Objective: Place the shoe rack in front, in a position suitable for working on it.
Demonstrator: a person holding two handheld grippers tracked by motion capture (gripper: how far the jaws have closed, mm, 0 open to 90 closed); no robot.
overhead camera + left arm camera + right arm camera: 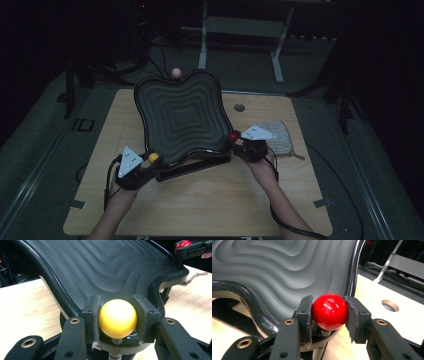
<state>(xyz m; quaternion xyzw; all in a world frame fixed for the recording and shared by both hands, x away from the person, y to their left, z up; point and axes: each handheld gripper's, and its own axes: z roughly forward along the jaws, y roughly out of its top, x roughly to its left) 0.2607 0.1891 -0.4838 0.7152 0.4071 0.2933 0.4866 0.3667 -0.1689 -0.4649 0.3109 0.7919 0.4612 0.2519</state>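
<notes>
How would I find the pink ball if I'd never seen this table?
Look for the big dark wavy tray standing tilted on the wooden table. Go to its far edge, away from the person. The pink ball sits there alone; the yellow ball and red ball are each gripped by a tool.

Tilted rippled tray blocks tabletop centre; grey pouch just right; near strip open.

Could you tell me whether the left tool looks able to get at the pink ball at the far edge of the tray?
Probably not now: the left tool is shut on the yellow ball, with the tray before the pink ball.
</notes>
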